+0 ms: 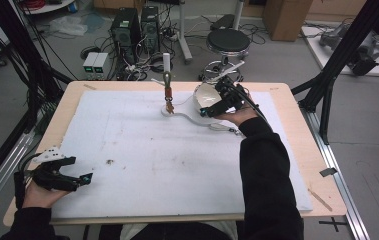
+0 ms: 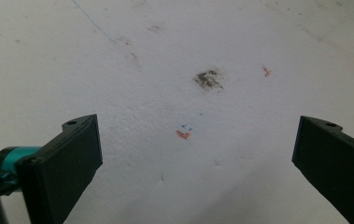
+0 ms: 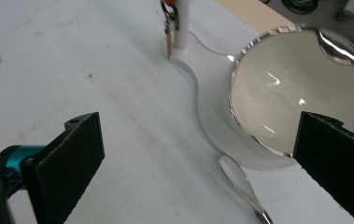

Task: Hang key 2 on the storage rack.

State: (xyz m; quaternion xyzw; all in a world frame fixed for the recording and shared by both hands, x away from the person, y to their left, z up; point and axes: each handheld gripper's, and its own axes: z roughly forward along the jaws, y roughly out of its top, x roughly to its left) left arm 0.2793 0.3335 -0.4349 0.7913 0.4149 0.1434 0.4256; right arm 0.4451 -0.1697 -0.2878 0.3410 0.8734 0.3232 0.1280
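1. Right gripper point(image 1: 212, 111) sits at the far side of the counter point(image 1: 297, 150), about 1 o'clock from centre, jaws apart with nothing between them.
2. Target: the shiny bowl point(image 3: 300, 88), upright on a white base plate point(image 3: 212, 126). In the right gripper view it lies ahead at roughly 1–2 o'clock, its near rim just beside the right-hand jaw, not between the two.
3. Judgement: the gripper needs to shift toward the bowl before closing; the right hand is far nearer than the left.
4. Obstacles: wire loop point(image 3: 237, 179) on the mat just short of the bowl; white post with hanging clip point(image 1: 167, 85) at 10–11 o'clock of the bowl.
5. Left gripper point(image 1: 79, 181) rests at the near-left corner, jaws wide apart over the stained white mat point(image 2: 174, 60), well apart from everything.
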